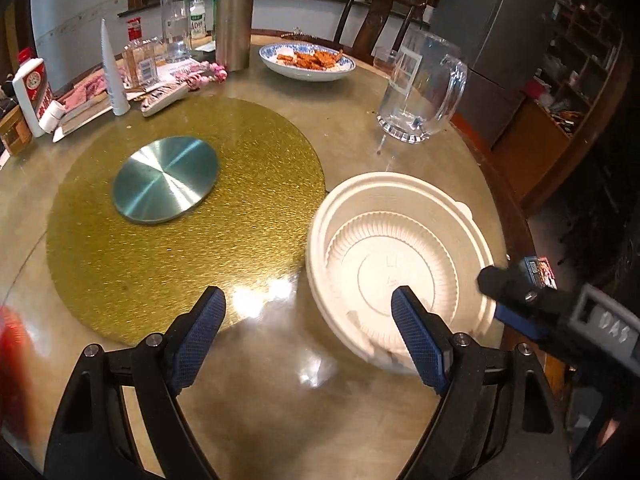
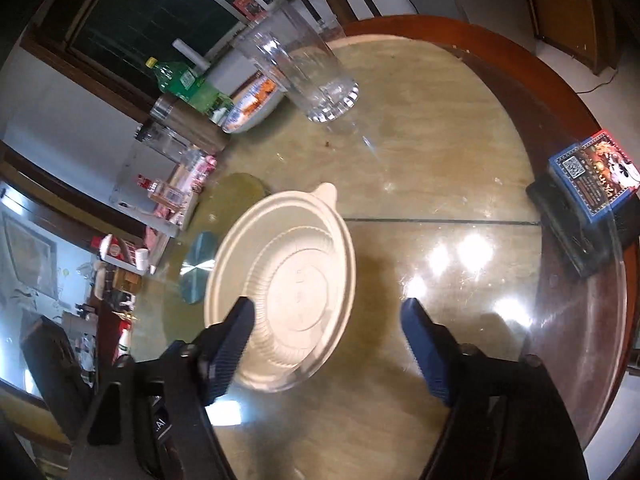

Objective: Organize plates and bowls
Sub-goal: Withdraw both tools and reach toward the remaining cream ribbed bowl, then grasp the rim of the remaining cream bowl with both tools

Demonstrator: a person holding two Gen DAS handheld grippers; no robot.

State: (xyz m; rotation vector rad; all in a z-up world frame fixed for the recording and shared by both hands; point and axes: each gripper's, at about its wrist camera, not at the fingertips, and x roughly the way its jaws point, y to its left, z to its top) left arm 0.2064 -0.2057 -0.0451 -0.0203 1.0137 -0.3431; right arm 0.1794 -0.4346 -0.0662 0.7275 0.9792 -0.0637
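Note:
A cream plastic bowl (image 1: 400, 256) stands upright on the glass table top, just right of the gold mat (image 1: 180, 216). My left gripper (image 1: 308, 312) is open above the table, its right finger over the bowl's near rim, not gripping it. In the right wrist view the same bowl (image 2: 284, 284) lies ahead and to the left. My right gripper (image 2: 328, 320) is open, its left finger over the bowl's near rim. It also shows in the left wrist view (image 1: 532, 296) at the bowl's right edge. A blue-patterned plate of fried food (image 1: 307, 62) stands at the far side.
A round steel disc (image 1: 166, 180) lies on the gold mat. A clear glass pitcher (image 1: 420, 92) stands behind the bowl. Bottles, a steel flask (image 1: 234, 20) and jars crowd the far left. A blue box (image 2: 592, 176) sits near the table's right edge. A red blur (image 1: 12, 356) shows at left.

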